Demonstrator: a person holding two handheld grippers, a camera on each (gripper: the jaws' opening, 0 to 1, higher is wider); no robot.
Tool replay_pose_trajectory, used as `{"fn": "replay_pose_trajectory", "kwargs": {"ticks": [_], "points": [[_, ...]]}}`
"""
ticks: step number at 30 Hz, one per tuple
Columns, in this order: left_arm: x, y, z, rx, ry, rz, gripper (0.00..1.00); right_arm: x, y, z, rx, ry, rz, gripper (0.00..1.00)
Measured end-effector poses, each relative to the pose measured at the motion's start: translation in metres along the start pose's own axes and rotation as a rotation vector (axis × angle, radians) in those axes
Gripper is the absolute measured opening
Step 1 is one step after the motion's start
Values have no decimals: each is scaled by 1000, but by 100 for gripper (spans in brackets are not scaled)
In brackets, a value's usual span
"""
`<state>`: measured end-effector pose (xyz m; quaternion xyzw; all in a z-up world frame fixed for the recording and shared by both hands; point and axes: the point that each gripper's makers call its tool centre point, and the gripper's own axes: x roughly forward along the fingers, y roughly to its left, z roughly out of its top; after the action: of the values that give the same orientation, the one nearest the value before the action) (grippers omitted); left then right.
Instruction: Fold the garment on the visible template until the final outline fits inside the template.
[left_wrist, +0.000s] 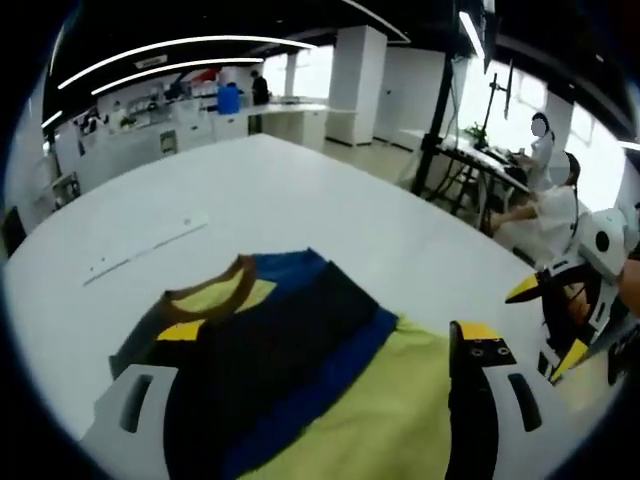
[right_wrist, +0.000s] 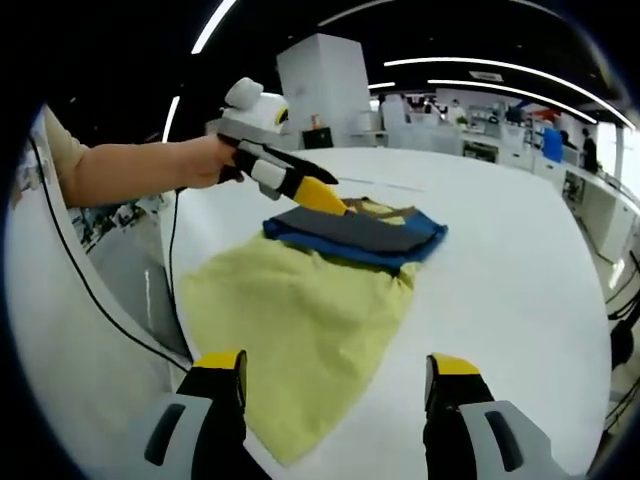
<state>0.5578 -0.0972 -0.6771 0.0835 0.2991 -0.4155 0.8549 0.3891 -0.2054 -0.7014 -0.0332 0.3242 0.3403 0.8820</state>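
A yellow, dark grey and blue shirt (left_wrist: 330, 400) lies on the white table (left_wrist: 300, 200). Its collar end is folded into a dark and blue stack (right_wrist: 355, 235), and the yellow body (right_wrist: 300, 310) spreads flat toward the table's near edge. My left gripper (left_wrist: 328, 335) hangs open just above the folded stack, with nothing held. The right gripper view shows that left gripper (right_wrist: 318, 190) in a person's hand, its yellow tip by the collar. My right gripper (right_wrist: 338, 375) stands open over the yellow hem. It enters the left gripper view as the right gripper (left_wrist: 550, 320) beyond the table edge.
A thin pale strip (left_wrist: 150, 245) lies on the table beyond the shirt. The strip (right_wrist: 385, 183) also runs behind the stack in the right gripper view. People sit at a desk (left_wrist: 545, 205) off to the side. A black cable (right_wrist: 90, 290) hangs past the table edge. Counters line the back wall.
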Motion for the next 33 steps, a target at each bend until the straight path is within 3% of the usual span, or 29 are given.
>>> {"fn": "replay_pose_trajectory", "kwargs": {"ticks": [23, 33], "points": [[-50, 13, -37, -123, -35, 33, 95, 2, 10, -2, -4, 1, 6, 71], [-66, 19, -62, -162, -21, 53, 94, 3, 12, -3, 0, 5, 6, 71]]}}
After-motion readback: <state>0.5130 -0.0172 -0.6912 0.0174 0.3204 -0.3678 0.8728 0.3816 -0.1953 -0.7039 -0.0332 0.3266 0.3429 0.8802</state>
